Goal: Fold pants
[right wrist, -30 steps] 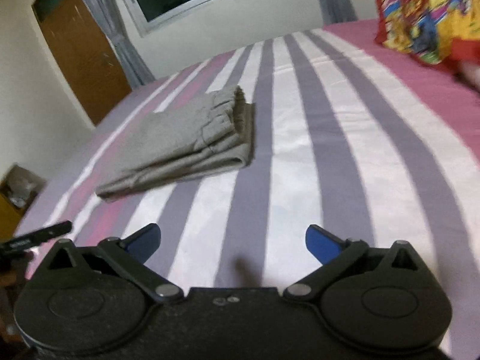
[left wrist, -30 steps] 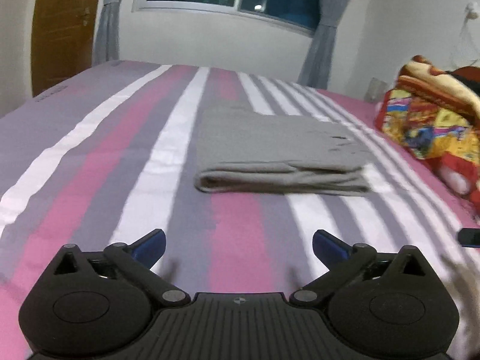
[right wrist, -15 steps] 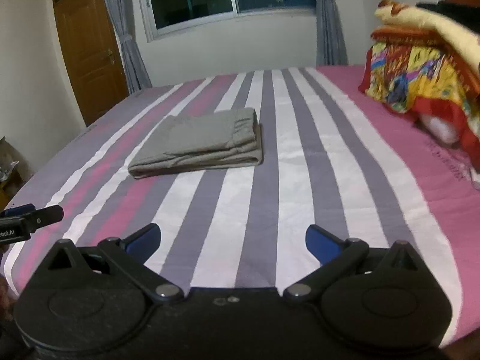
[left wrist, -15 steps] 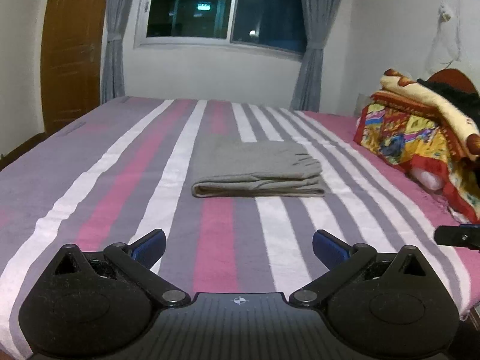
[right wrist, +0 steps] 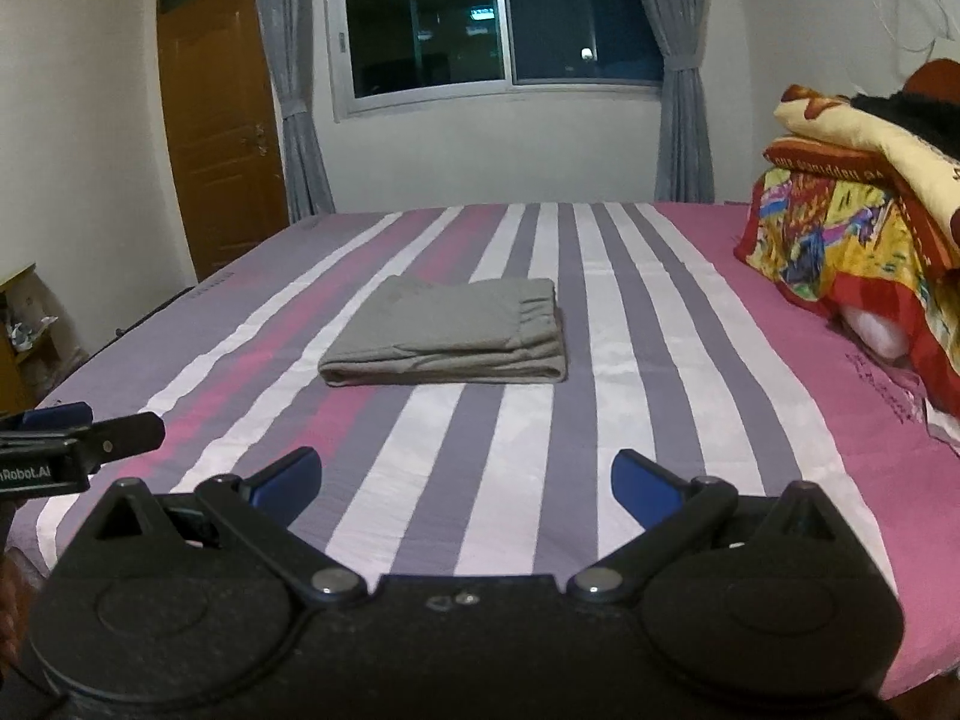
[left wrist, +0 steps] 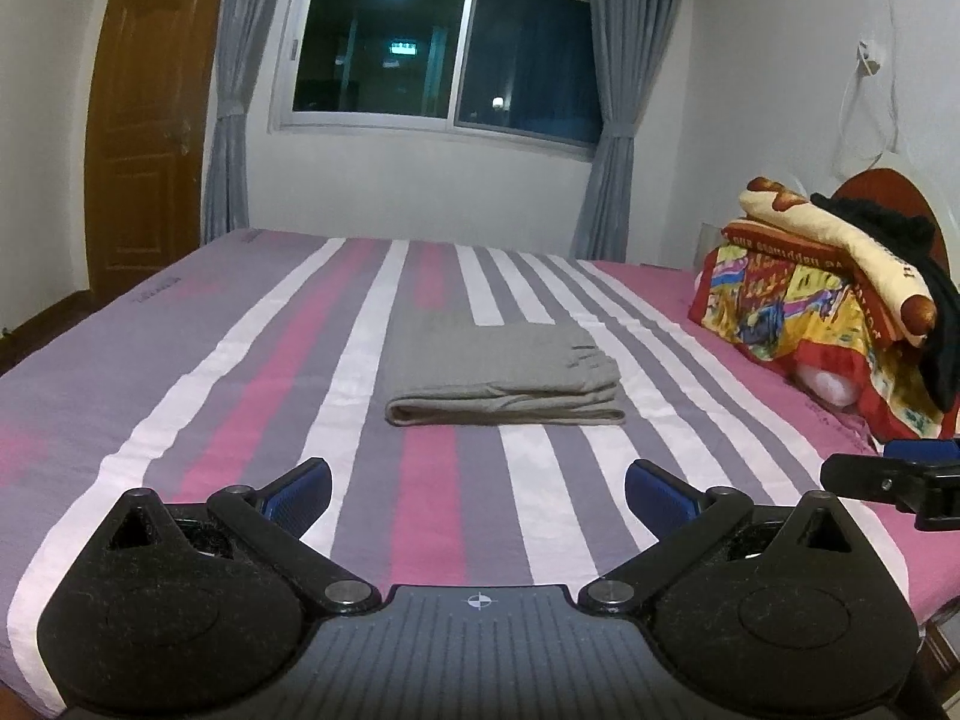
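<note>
Grey pants (left wrist: 501, 375) are lying folded mid-bed (left wrist: 180, 360), well apart from the left gripper (left wrist: 477, 489) and right gripper (right wrist: 465, 480), both being held spread and empty; folding is judged finished, nothing further being called for.

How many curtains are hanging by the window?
2. One curtain hangs at the window's left side, next to the brown door. The other curtain hangs at its right side. Both are gray and tied back.
</note>
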